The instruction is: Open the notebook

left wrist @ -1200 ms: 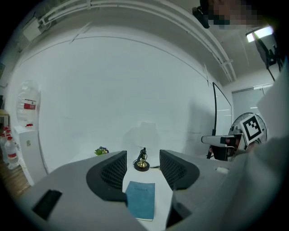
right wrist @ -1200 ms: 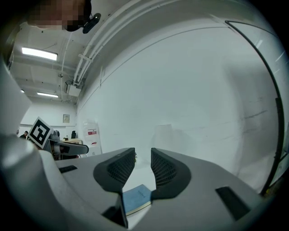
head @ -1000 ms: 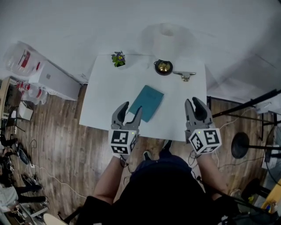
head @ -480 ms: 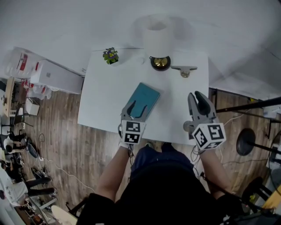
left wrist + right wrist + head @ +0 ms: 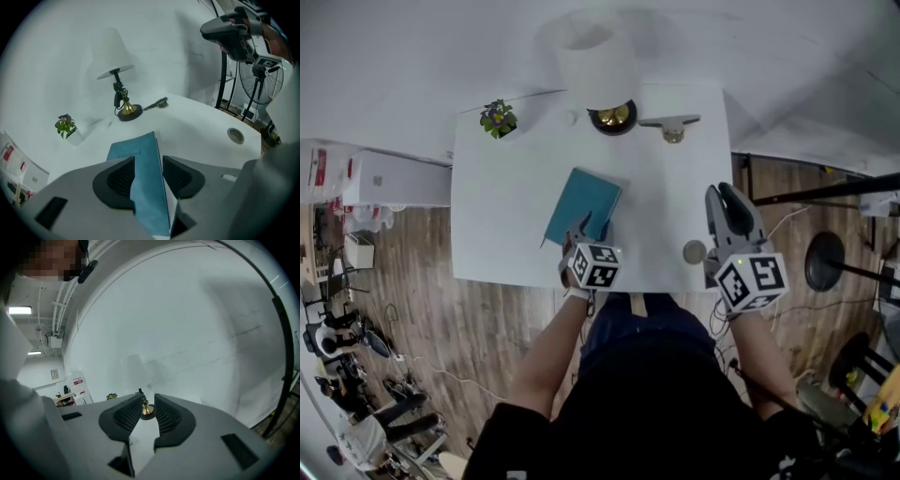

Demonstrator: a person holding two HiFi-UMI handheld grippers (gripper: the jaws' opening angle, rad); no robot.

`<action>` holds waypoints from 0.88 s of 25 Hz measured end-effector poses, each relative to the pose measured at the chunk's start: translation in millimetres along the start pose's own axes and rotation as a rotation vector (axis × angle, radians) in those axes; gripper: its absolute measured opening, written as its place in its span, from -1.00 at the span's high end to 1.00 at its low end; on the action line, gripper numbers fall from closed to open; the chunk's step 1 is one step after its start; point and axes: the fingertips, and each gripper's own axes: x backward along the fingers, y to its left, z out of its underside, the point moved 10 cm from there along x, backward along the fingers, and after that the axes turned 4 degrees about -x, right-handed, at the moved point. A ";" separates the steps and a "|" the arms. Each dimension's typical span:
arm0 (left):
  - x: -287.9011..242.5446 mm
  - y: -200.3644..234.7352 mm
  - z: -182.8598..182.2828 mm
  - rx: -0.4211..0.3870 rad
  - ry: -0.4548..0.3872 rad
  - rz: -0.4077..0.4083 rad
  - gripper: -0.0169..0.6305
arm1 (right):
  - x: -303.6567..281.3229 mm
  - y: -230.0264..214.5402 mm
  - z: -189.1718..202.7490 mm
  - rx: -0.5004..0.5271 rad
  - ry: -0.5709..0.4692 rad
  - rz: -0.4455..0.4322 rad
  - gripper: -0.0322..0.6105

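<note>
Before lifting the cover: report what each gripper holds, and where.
Left gripper, jaws just closing, straddles the notebook at its near corner; whether it grips cannot be told. Right gripper, jaws also just closing, holds nothing.

Studio: white backdrop (image 5: 787,56), equipment stands (image 5: 821,264), wooden floor (image 5: 497,319).

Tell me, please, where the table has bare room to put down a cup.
Free: left strip of the table between plant and notebook; right part between notebook, metal clip and round cap. Crowded: back edge, with the lamp.
</note>
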 end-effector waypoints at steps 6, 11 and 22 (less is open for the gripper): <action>-22.4 -11.5 11.5 -0.100 0.048 -0.015 0.44 | 4.9 -4.3 17.4 -0.022 0.019 0.051 0.67; -33.0 -21.6 13.4 -0.170 0.081 -0.059 0.48 | 11.6 -8.9 25.2 -0.037 0.022 0.076 0.68; -42.8 -27.2 11.9 -0.190 0.104 -0.078 0.54 | 12.4 -17.3 32.5 -0.054 0.034 0.078 0.70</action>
